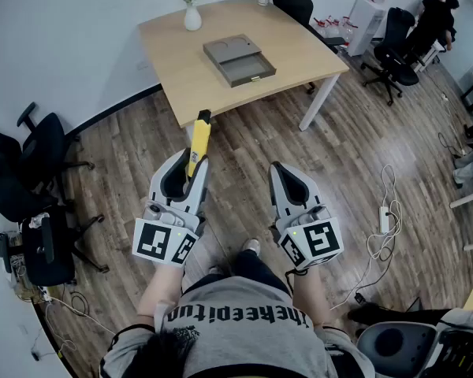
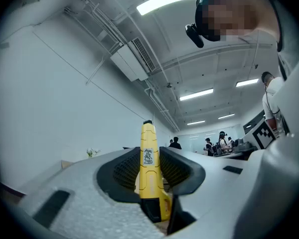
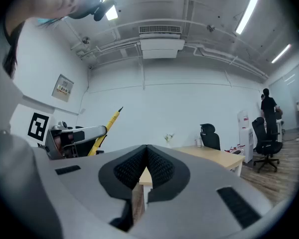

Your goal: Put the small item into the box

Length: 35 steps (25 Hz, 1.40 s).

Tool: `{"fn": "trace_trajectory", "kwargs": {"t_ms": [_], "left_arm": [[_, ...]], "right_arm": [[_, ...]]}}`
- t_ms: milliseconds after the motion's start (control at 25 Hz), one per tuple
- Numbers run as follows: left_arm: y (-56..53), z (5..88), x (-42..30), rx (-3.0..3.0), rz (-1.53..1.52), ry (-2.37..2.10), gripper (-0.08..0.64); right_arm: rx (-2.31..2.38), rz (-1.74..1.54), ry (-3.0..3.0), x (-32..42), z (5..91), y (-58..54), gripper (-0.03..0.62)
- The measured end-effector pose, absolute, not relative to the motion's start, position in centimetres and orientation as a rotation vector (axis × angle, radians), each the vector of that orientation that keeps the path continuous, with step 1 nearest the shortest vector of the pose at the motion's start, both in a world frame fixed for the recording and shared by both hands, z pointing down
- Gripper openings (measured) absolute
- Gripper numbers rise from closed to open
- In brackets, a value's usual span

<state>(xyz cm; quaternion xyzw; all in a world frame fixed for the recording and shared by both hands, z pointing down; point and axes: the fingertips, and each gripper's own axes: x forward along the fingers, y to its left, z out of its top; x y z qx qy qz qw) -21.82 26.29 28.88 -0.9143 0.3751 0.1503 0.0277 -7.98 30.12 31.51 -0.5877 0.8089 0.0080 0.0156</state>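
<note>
Now: slim yellow cutter (image 2: 148, 166), black tip, pale label.

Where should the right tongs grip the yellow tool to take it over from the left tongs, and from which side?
Probably the free front half of the yellow tool, from the right: the left tongs clamp its rear, and its slim body sticks out past them. The right tongs, now shut, must open first.

Head view overhead — gripper views face table (image 1: 181, 65).
</note>
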Motion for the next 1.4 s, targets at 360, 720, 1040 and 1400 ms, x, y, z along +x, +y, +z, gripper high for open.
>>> {"fn": "trace_trajectory", "kwargs": {"t_ms": [360,720,1040,1400], "left_arm": [[26.9,28.9,-23.8,-2.826,0.475,1.147,0.129],[25.4,28.6,-23.6,-2.820,0.494,1.154,0.129],[23.0,28.5,-21.6,-2.807,0.487,1.188,0.129],[20.6,28.4,-16.6,-2.798,0.488,1.198,0.129]], "right_arm": [[-1.835,0.032,2.517,-10.1,31.6,30.8,0.006],[-1.821,0.042,2.535,-10.1,31.4,29.1,0.006],[-1.793,0.031,2.491,-7.6,30.9,26.3,0.008],[-1.734,0.044,2.549,-3.4,30.9,23.8,0.008]]}}
